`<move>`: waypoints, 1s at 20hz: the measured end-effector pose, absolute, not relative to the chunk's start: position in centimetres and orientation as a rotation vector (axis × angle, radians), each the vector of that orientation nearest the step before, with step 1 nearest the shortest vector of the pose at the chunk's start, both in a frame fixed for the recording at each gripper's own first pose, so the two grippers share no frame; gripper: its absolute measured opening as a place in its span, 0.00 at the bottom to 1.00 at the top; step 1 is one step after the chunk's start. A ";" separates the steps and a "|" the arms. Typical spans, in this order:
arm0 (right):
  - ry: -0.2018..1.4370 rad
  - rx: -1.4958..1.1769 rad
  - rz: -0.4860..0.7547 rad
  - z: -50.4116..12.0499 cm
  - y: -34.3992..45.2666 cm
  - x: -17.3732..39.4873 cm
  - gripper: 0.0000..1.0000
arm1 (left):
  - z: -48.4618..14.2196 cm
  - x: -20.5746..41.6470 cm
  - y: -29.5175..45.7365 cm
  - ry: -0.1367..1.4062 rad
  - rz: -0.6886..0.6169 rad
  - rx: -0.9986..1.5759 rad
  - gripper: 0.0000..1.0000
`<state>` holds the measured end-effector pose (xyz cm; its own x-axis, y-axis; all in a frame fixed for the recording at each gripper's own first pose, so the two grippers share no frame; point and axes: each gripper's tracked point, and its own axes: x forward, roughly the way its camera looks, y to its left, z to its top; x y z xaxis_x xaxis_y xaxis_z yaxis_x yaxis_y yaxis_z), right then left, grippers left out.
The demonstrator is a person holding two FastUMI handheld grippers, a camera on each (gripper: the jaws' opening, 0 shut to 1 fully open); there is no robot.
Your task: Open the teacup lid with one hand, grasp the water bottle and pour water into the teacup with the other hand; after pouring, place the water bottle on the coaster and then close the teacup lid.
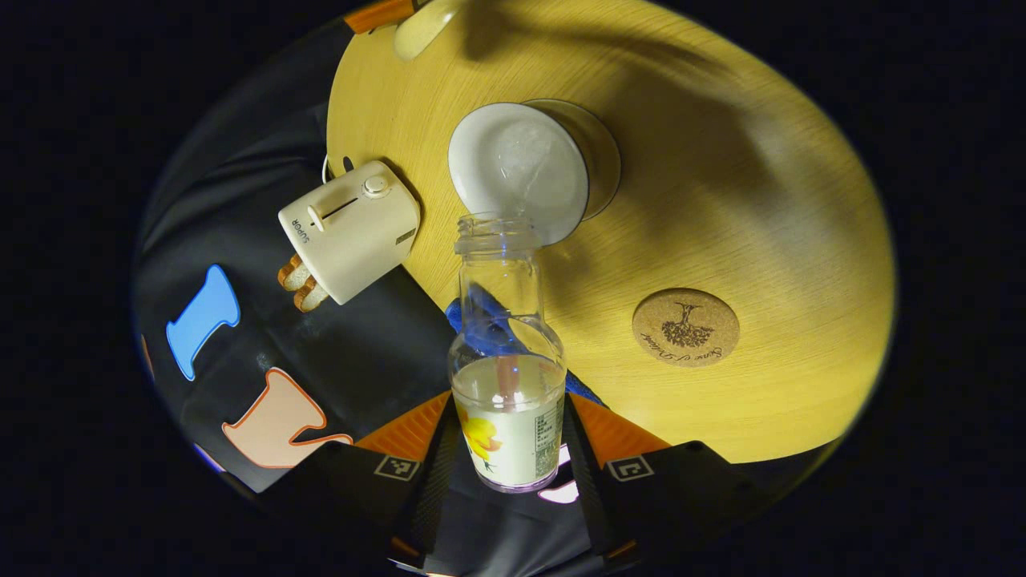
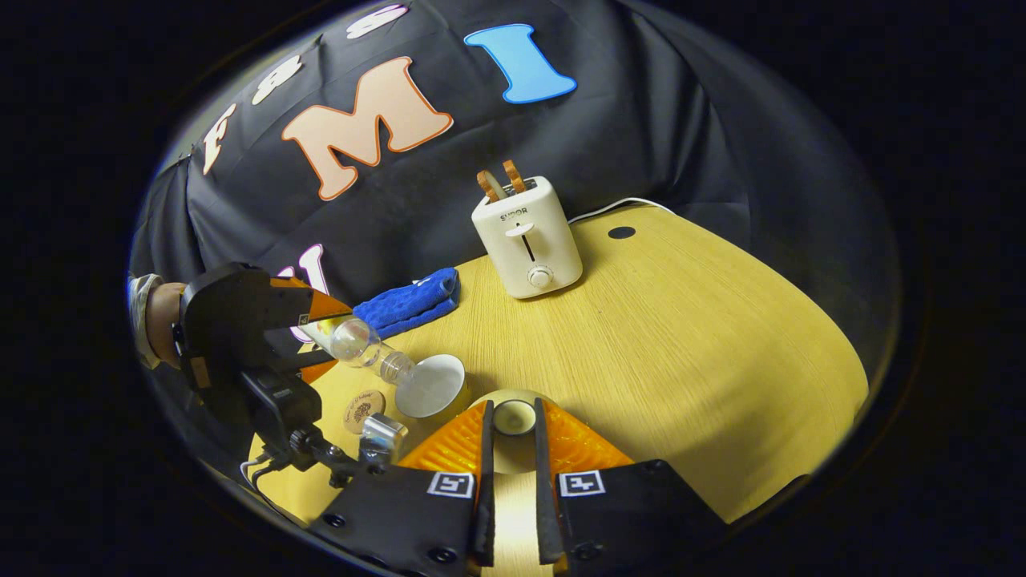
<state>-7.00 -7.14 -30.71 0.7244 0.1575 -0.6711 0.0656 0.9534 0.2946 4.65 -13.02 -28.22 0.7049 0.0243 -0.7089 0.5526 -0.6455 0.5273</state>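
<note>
Currently pouring: left tool (image 1: 513,449) is clamped on the water bottle (image 1: 507,377), tilted with its mouth over the teacup (image 1: 529,172) just ahead. Keep the mouth inside the rim and tilt slowly. Right tool (image 2: 513,473) grips the teacup lid (image 2: 514,417); coaster (image 1: 685,327) sits to the right.

Recording booth, black cloth wall (image 2: 641,120), wooden table (image 2: 681,336)
</note>
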 end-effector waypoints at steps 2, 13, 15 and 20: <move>0.765 0.309 0.054 -30.7 -7.1 -7.0 0.24 | -28.1 4.7 -13.3 0.412 -0.873 2.149 0.69; 0.780 0.272 0.078 -30.2 -6.4 -6.5 0.24 | -31.1 2.0 -13.4 0.468 -0.845 1.734 0.69; 0.793 0.269 0.081 -30.1 -6.4 -6.6 0.21 | -31.4 1.6 -13.6 0.470 -0.828 1.643 0.69; 0.806 0.229 0.094 -29.9 -6.0 -6.1 0.24 | -31.6 1.2 -13.3 0.536 -0.715 1.322 0.68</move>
<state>-6.08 -6.04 -29.85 0.6899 0.1705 -0.7035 0.0037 0.9710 0.2389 1.23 -13.31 -31.62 0.6789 -0.1625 -0.7161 0.7329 0.0905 0.6743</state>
